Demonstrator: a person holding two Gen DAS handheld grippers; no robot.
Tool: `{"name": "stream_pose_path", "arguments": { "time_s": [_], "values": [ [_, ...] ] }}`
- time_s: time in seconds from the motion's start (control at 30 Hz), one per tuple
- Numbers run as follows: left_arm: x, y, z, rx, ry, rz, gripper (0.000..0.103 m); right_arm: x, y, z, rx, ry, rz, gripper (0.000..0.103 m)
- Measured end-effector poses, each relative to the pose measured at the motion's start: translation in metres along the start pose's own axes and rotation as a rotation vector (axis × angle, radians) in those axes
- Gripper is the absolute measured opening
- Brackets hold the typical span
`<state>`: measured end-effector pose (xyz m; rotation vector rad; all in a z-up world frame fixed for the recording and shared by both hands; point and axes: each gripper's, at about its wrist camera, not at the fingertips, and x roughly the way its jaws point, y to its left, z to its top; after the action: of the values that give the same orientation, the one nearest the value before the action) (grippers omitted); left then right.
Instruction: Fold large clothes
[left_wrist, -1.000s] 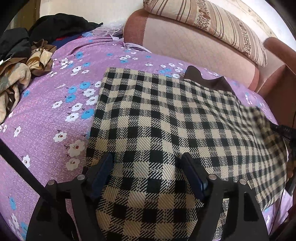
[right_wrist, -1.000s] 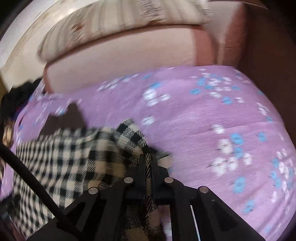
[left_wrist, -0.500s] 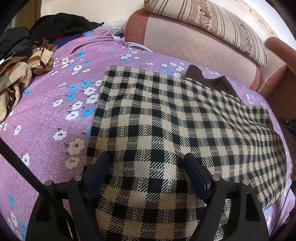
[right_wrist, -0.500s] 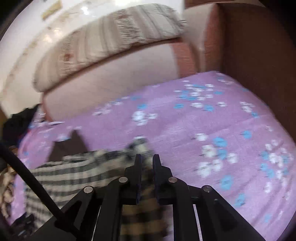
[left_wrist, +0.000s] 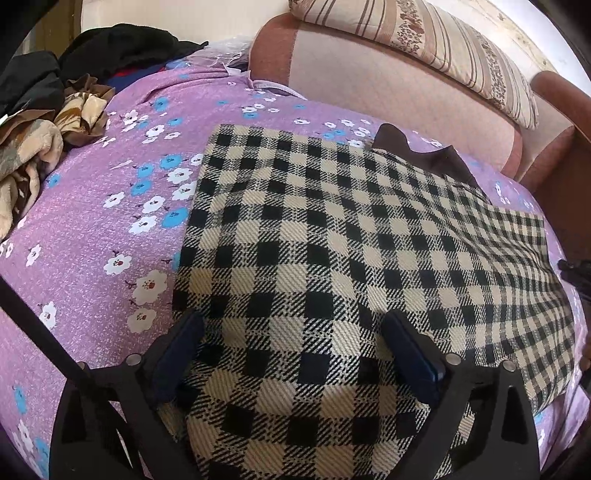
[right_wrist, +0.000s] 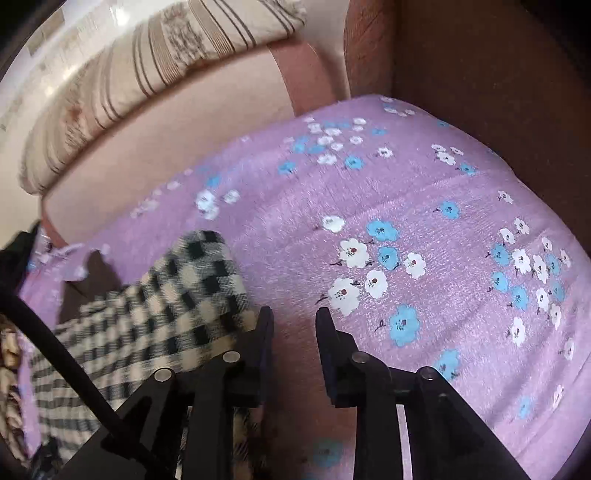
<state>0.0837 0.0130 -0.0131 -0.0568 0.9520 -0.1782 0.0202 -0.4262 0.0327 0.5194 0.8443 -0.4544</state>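
Black-and-cream checked woven garment (left_wrist: 332, 236) lies flat on fuzzy purple floral blanket (left_wrist: 92, 229). Left gripper (left_wrist: 295, 347) just spread wide over it; right gripper (right_wrist: 293, 328), jaws just parting, narrow gap, empty, beside garment's edge.

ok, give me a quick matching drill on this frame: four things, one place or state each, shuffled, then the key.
Things:
1. checked garment
2. striped pillow
3. left gripper
4. right gripper

Place or state:
A. on top of the sofa back
B. jaws wide, over checked cloth
C. spread flat on the purple floral cover
D. jaws slightly apart, nothing between, cloth edge beside it

Pairs: 1-C, 2-A, 3-B, 4-D
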Motion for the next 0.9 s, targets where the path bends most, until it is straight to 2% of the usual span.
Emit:
{"name": "stream_pose_path", "arguments": {
  "time_s": [0.13,0.17,0.23,0.3,0.37,0.4,0.47,0.53,0.57,0.63,0.73,0.83,0.9],
  "values": [
    [-0.006,-0.004,-0.002,0.013,-0.014,0.006,0.099,-0.035,0.019,-0.021,-0.045,-0.044,0.118,0.028],
    [-0.009,-0.004,-0.003,0.014,-0.017,0.000,0.099,-0.038,0.026,-0.026,-0.060,-0.041,0.149,0.031],
    [-0.017,-0.005,-0.004,0.017,-0.034,-0.002,0.099,-0.043,0.047,-0.046,-0.110,0.009,0.238,0.041],
    [-0.028,-0.005,-0.007,0.020,-0.062,0.017,0.099,-0.039,0.061,-0.068,-0.153,0.073,0.275,0.043],
    [-0.039,-0.003,-0.009,0.016,-0.083,0.021,0.099,-0.032,0.068,-0.081,-0.209,0.111,0.225,0.043],
    [-0.047,-0.001,-0.011,0.010,-0.097,0.018,0.099,-0.031,0.069,-0.086,-0.245,0.097,0.144,0.043],
    [-0.061,0.003,-0.013,-0.001,-0.128,0.020,0.099,-0.034,0.064,-0.088,-0.262,0.061,0.040,0.043],
    [-0.074,0.007,-0.015,0.004,-0.165,0.036,0.099,-0.043,0.049,-0.082,-0.221,0.016,-0.039,0.043],
    [-0.080,0.009,-0.016,0.009,-0.181,0.051,0.099,-0.048,0.041,-0.080,-0.193,0.004,-0.050,0.043],
    [-0.092,0.014,-0.019,0.008,-0.206,0.084,0.099,-0.062,0.024,-0.079,-0.120,-0.020,-0.019,0.043],
    [-0.103,0.027,-0.023,-0.032,-0.205,0.092,0.099,-0.087,0.011,-0.087,-0.056,-0.078,0.044,0.043],
    [-0.099,0.037,-0.027,-0.059,-0.155,0.094,0.099,-0.099,0.019,-0.093,-0.091,-0.103,0.113,0.043],
    [-0.090,0.040,-0.028,-0.058,-0.119,0.093,0.099,-0.102,0.039,-0.107,-0.158,-0.074,0.191,0.043]
  ]
}}
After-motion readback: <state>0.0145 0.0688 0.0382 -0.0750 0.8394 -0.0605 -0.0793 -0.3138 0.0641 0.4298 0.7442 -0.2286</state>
